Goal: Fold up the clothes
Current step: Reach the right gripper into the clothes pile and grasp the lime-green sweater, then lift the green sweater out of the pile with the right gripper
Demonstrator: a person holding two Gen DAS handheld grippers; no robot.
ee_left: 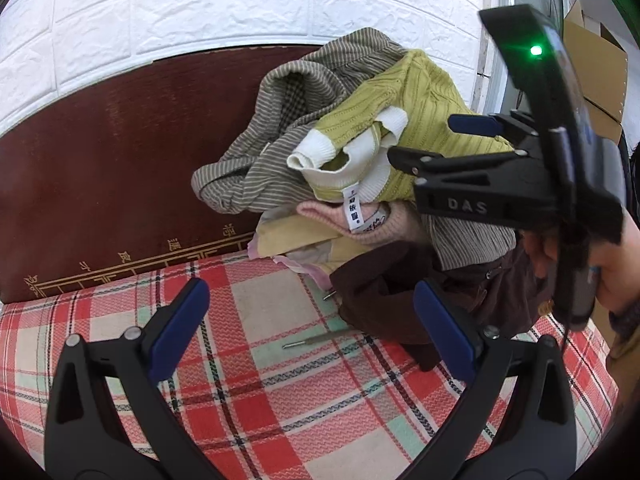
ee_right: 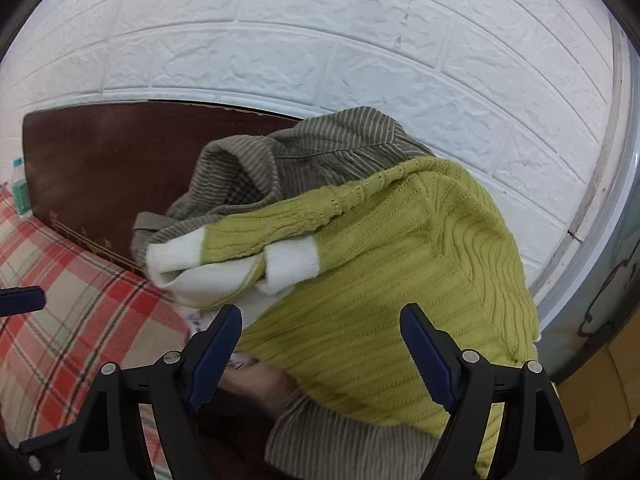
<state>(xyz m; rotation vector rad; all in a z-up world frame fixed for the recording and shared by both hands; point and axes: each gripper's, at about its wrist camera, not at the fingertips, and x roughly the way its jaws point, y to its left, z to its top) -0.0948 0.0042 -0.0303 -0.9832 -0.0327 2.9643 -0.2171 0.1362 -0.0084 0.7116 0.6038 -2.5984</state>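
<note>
A heap of clothes lies on a plaid bed cover point(ee_left: 260, 360) against a dark red headboard point(ee_left: 100, 160). On top is a lime green knit sweater with white cuffs point(ee_right: 400, 280), also in the left wrist view point(ee_left: 420, 112). Under it lie a grey striped garment point(ee_left: 260, 160), a pink knit point(ee_left: 320, 216) and a dark brown garment point(ee_left: 384, 300). My left gripper point(ee_left: 312, 332) is open and empty above the bed cover, just left of the heap. My right gripper point(ee_right: 320, 348) is open, its jaws hovering over the green sweater; it also shows in the left wrist view point(ee_left: 436, 140).
A white brick-pattern wall point(ee_right: 320, 40) stands behind the bed. Cardboard boxes point(ee_left: 596, 64) sit at the right beside a window frame. A small bottle point(ee_right: 20, 192) stands at the far left of the headboard. A thin metal pin point(ee_left: 304, 342) lies on the cover.
</note>
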